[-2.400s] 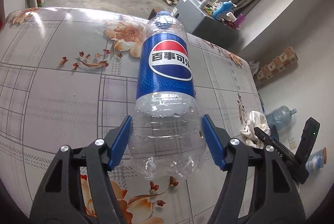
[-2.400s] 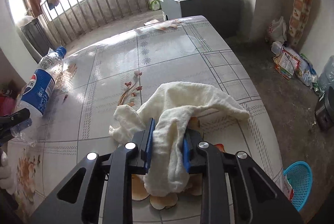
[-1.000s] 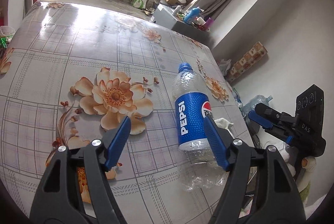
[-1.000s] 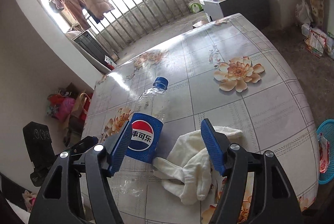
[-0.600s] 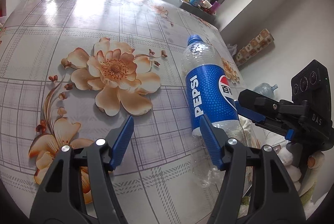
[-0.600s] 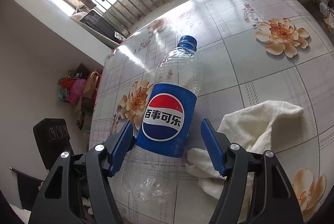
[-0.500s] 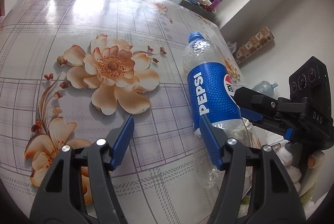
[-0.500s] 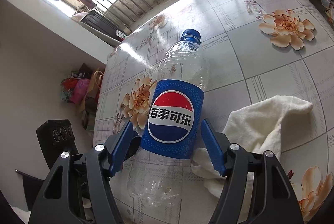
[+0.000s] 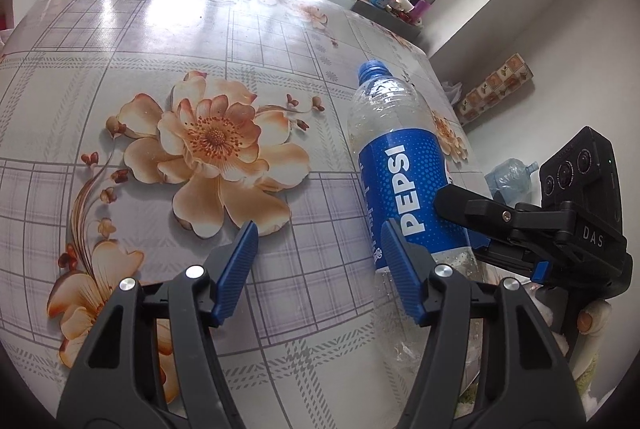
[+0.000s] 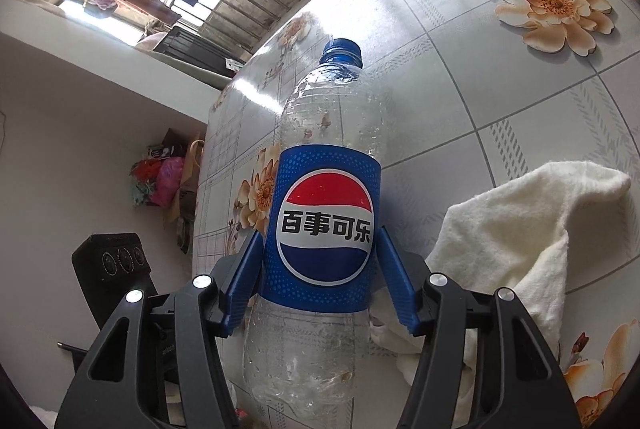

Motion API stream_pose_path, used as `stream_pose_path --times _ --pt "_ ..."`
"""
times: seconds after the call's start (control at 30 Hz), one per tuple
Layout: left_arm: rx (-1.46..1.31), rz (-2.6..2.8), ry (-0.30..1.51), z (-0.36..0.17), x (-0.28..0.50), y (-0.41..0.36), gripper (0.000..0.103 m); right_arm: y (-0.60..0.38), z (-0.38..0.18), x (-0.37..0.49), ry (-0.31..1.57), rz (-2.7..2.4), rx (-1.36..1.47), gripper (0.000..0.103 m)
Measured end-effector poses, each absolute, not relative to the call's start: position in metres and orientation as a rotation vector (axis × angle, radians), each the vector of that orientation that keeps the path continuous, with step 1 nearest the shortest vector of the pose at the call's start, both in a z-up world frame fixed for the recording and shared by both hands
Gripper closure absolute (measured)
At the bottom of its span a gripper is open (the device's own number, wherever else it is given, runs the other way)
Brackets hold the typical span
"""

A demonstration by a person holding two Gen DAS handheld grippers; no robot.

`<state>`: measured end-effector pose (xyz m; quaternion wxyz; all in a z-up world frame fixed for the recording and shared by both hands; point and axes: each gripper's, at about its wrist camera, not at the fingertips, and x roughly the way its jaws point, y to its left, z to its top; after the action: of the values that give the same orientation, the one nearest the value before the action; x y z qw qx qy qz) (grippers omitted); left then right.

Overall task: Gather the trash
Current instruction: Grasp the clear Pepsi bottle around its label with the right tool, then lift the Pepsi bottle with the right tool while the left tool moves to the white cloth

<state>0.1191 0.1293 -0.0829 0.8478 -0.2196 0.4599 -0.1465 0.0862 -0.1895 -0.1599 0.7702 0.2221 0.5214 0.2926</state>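
An empty clear Pepsi bottle with a blue label and blue cap lies on the flowered table. My right gripper straddles the label; its jaws are closing and both blue pads touch the bottle's sides. In the left wrist view the same bottle lies right of my left gripper, which is open and holds nothing; its right finger sits just beside the label. The right gripper reaches the bottle there from the right. A white cloth lies crumpled beside the bottle.
The table's right edge falls away to the floor, where a big blue water jug stands. A grey cabinet with bottles sits beyond the far corner. Bags are piled by the wall.
The left gripper has let go of the bottle and stands open to its left. The right gripper has dropped the cloth, come down over the bottle and narrowed onto its label.
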Motion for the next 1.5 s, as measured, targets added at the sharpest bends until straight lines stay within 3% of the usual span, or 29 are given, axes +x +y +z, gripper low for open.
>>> stream_pose_path --times 0.53,0.97,1.23,1.5 --pt "-0.423 -0.415 0.908 -0.03 0.117 0.098 0.044 -0.232 -0.132 0.076 1.014 0.721 0.631 0.049" --pt "-0.308 -0.654 0.844 0.015 0.125 -0.014 0.044 -0.324 -0.086 0.043 0.805 0.553 0.624 0.049" --pt "-0.206 -0.74 0.872 -0.003 0.118 -0.069 0.043 -0.37 -0.094 0.028 0.78 0.231 0.443 0.049" --pt "-0.231 -0.582 0.985 -0.055 0.141 -0.017 0.042 -0.372 -0.134 0.035 0.858 0.206 0.421 0.048"
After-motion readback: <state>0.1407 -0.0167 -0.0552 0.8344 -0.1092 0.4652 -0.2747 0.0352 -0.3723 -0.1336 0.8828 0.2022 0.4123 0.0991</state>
